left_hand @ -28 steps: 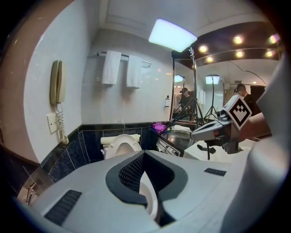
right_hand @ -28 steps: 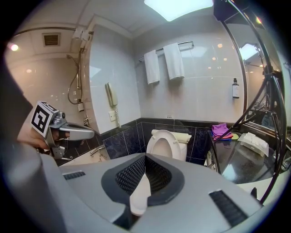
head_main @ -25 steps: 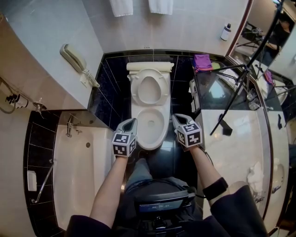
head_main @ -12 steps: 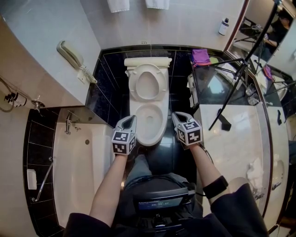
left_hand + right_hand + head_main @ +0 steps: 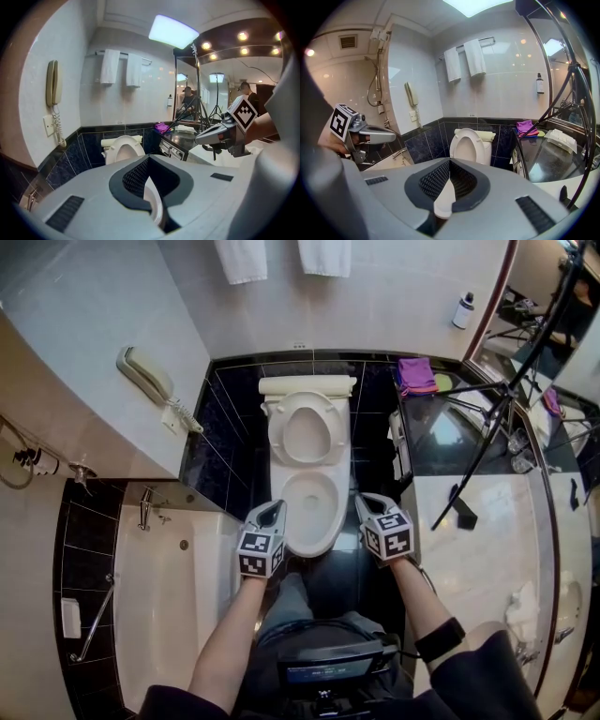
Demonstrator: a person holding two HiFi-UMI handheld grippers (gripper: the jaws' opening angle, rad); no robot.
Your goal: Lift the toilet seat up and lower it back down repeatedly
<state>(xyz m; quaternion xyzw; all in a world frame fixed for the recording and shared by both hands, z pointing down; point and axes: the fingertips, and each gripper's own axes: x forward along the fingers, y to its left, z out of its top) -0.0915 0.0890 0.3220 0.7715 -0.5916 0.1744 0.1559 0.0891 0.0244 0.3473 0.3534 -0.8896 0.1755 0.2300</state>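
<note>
The white toilet stands against the dark tiled back wall. Its seat (image 5: 309, 432) is raised and leans on the tank, also visible in the left gripper view (image 5: 123, 149) and the right gripper view (image 5: 466, 145). The bare bowl rim (image 5: 286, 521) lies open below it. My left gripper (image 5: 276, 507) hovers by the bowl's front left edge, shut and holding nothing (image 5: 148, 159). My right gripper (image 5: 364, 500) hovers by the bowl's front right edge, shut with nothing in it (image 5: 450, 161). Neither touches the seat.
A bathtub (image 5: 159, 596) fills the left side, with a wall phone (image 5: 145, 376) above it. A marble counter (image 5: 478, 521) with a black tripod (image 5: 487, 427) lies on the right. A purple cloth (image 5: 412, 374) and a bottle (image 5: 462, 308) sit farther back. Towels (image 5: 239, 259) hang above the tank.
Both grippers sit slightly lower in the picture, nearer the bowl's front. The seat stays raised. The head view has shifted a little.
</note>
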